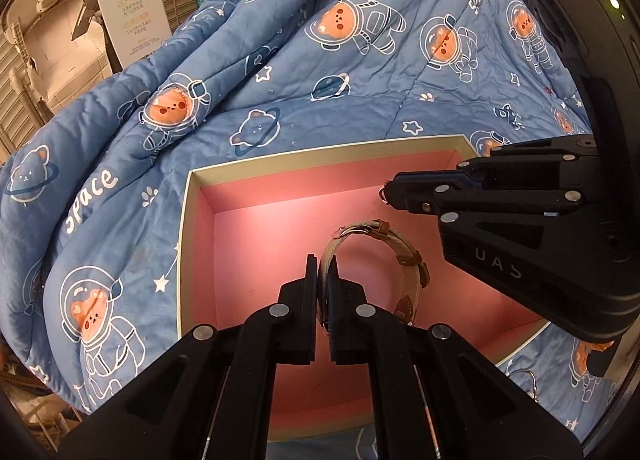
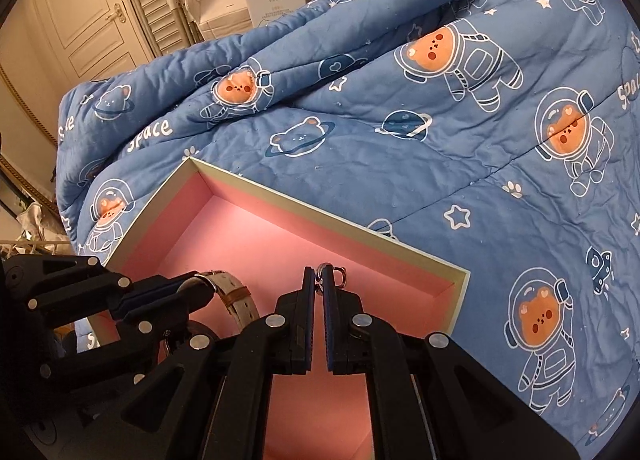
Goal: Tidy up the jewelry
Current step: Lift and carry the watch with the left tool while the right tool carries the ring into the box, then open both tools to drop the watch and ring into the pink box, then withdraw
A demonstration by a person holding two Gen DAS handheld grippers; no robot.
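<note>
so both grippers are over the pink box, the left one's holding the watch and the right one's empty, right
Not quite: the right gripper isn't empty. It is shut on a small silver ring, as the right wrist view shows. The rest stands: both grippers are over the pink box, and the left gripper holds the watch by its strap.
</note>
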